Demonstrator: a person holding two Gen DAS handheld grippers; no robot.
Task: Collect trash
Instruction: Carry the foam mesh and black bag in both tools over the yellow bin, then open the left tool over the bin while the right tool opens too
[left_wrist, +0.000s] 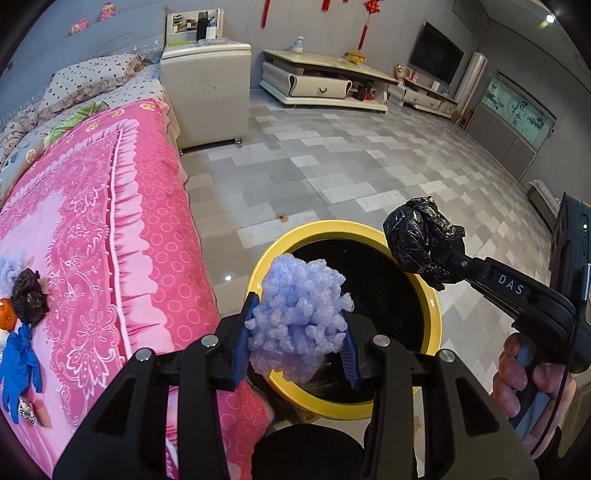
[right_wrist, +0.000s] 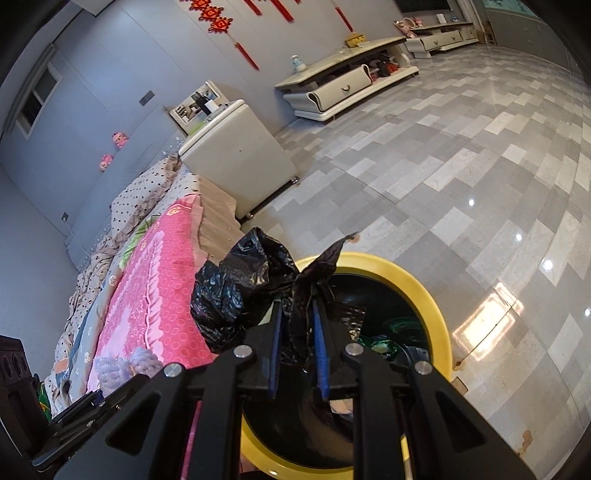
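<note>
left hand-held gripper (left_wrist: 297, 332): purple foam wad (left_wrist: 301, 321) is pinched, held over yellow bin (left_wrist: 434, 317) | right hand-held gripper (right_wrist: 297, 325): clamped tight on crumpled black bag (right_wrist: 236, 295), above bin too | both judged light, squishy, best grabbed mid-bulk

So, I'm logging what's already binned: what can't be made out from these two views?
- Bin contents: right wrist view, the tongs and black bag cover most; only green scraps show.
- Bin interior: left wrist view, dark, behind the purple foam.
- Trash on the bed: left wrist view, cut off by the left edge.
</note>
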